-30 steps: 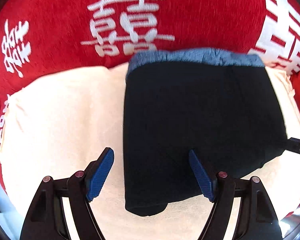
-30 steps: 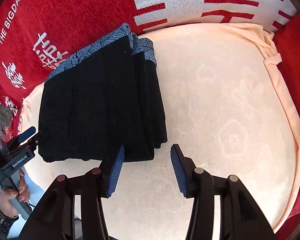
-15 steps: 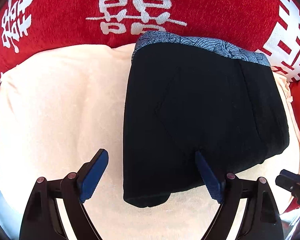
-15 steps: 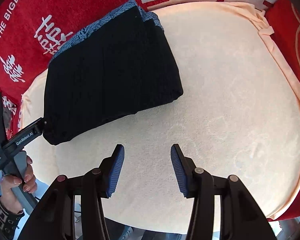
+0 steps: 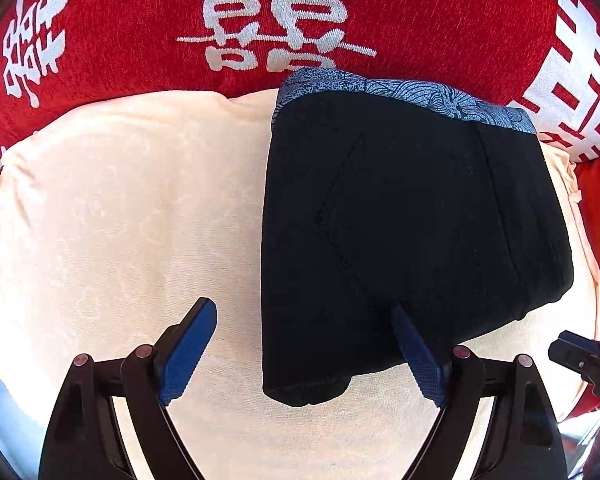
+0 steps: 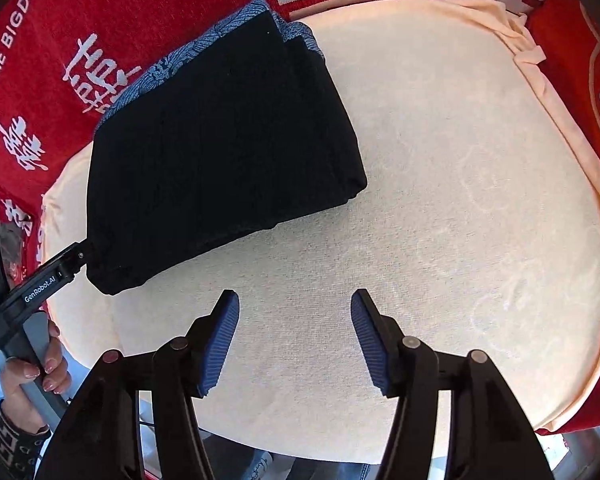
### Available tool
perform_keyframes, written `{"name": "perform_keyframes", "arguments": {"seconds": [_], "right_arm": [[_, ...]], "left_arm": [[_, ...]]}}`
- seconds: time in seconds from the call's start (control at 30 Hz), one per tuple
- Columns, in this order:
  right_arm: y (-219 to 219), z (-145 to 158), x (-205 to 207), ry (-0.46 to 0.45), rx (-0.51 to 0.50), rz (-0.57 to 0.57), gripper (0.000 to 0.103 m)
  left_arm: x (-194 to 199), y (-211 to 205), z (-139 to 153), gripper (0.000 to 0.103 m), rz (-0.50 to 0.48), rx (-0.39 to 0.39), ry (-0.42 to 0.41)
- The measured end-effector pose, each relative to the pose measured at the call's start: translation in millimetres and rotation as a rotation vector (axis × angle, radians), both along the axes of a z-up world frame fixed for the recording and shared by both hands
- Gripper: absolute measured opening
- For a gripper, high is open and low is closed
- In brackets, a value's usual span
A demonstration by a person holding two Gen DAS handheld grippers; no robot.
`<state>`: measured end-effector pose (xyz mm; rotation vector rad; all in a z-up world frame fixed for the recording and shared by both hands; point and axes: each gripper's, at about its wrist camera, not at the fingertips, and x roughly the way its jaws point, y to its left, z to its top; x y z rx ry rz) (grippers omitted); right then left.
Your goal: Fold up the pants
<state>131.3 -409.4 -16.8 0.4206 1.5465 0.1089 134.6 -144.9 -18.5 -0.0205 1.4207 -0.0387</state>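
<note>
With the folded black pants with a blue patterned waistband (image 5: 400,232) lying at the cream cushion's (image 5: 120,208) back-left edge, left gripper (image 5: 304,354) hangs open astride their near corner; right gripper (image 6: 294,338), empty, jaws just widened, sits well off right, so left is nearer

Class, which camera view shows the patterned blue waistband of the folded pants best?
The left wrist view: the waistband runs unbroken along the pants' far edge, pattern clear. The right wrist view shows it slanted and smaller.
</note>
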Motion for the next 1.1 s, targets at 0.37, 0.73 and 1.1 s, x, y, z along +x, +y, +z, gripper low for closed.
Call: {"name": "perform_keyframes", "arguments": {"seconds": [0.37,0.73,1.1], "right_arm": [[-14.8,8.7,16.1,-0.058,-0.011,-0.036,0.062],[1.0,18.2,83.6,-0.176,0.053,0.039,0.062],[-18.1,-2.0,69.3,-0.09,0.08,0.043,0.064]], "left_arm": [[30.2,16.2,18.1,0.089,0.046,0.022,-0.065],[90.5,18.1,-21.3,0.09,0.062,0.149,-0.088],[85.4,34.9,-14.8,0.1,0.014,0.104,-0.044]]}}
